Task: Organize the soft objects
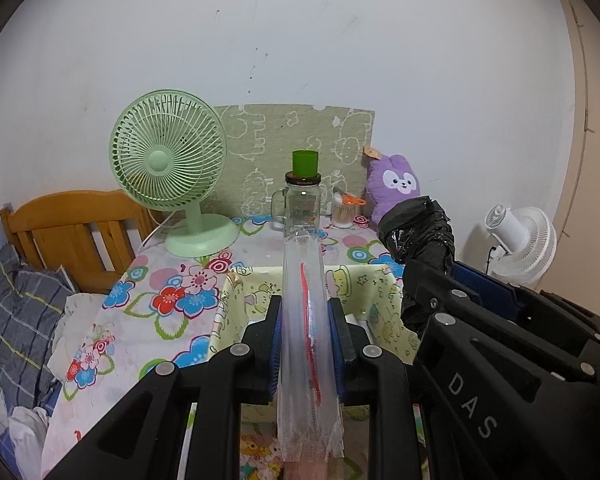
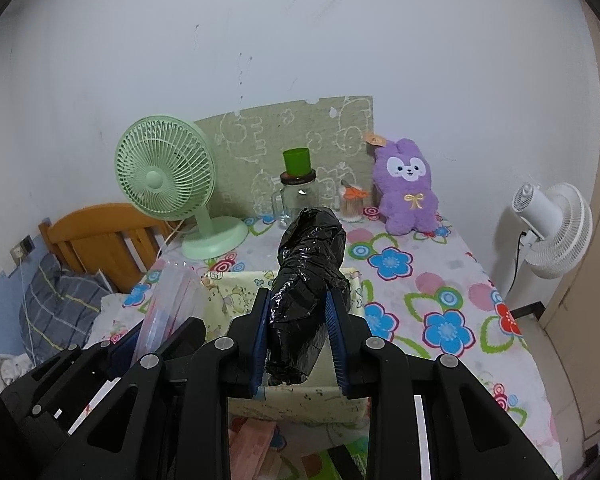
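My left gripper is shut on a bundle of clear plastic zip bags with a red strip, held upright above a pale yellow fabric box. My right gripper is shut on a crumpled roll of black plastic bags, held above the same box. The two grippers are side by side; the right one and its black roll show at the right of the left wrist view, and the clear bags show at the left of the right wrist view. A purple plush rabbit sits against the wall.
On the flowered tablecloth stand a green desk fan, a glass jar with a green cup on top and a small cup of sticks. A wooden bed frame is at left, a white fan at right.
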Available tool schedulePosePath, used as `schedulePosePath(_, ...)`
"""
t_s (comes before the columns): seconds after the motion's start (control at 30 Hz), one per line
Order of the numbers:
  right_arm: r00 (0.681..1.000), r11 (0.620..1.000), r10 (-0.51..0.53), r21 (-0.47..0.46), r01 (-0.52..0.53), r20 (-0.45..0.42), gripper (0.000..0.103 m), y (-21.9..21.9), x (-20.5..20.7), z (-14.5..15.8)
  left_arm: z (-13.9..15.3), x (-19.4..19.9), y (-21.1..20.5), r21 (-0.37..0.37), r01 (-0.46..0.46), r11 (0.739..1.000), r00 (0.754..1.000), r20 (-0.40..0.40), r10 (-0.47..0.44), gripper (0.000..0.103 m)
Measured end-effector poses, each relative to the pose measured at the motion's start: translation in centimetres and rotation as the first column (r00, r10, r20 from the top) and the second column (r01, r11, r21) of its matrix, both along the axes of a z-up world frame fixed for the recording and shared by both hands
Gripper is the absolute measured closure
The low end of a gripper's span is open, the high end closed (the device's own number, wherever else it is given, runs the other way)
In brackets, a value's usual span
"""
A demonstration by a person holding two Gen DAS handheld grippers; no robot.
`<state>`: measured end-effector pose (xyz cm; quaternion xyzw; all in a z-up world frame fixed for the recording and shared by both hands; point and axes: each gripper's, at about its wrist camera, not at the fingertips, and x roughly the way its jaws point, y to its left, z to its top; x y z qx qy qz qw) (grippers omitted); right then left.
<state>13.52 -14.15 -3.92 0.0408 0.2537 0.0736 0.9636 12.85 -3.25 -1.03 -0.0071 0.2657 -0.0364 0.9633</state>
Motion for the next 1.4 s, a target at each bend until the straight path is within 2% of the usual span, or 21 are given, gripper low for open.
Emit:
schedulePosePath(0.4,0.999,1.000,0.023,-0.019,-0.024,-0.036,0.072,1.0,3.0,-1.2,-1.7,3.6,1.0,-0.002,-0.008,1.000,0.998,-0.055,0.008,0.083)
schedulePosePath(0.7,0.997,0.999,0.036,-0.011,-0.037,-0.073,0.072,1.1,5.3,-2.9,-3.3,6.4,1.0,0.029,0.014,0.999,0.997,-0.081,-0.012,0.083)
schedulePosePath(1.07,0.987,0.994,0.104,-0.018,-0.107,-0.120,0.072,2.1,8.1,-4.9,-5.7,9.0,1.8,0.054,-0.012,0.998,0.990,-0.138,0.019,0.079)
schedulePosePath(1.13,0.986,0.994,0.110,-0.014,-0.113,-0.125,0.072,2.2,8.5,-5.4,-6.0,9.4,1.9,0.061,-0.025,0.998,0.990,-0.139,0.033,0.078)
schedulePosePath(1.2,0.985,0.993,0.114,-0.012,-0.116,-0.129,0.072,2.2,8.8,-5.7,-6.4,9.6,2.0,0.065,-0.023,0.998,0.988,-0.149,0.033,0.070)
schedulePosePath(1.3,0.981,0.991,0.128,-0.007,-0.131,-0.145,0.072,2.4,9.1,-6.3,-6.8,9.7,2.0,0.095,-0.030,0.995,0.986,-0.163,0.045,0.063)
schedulePosePath(1.4,0.980,0.991,0.127,-0.007,-0.130,-0.150,0.072,2.5,9.3,-6.8,-6.8,9.6,2.3,0.127,-0.049,0.991,0.983,-0.169,0.070,0.063)
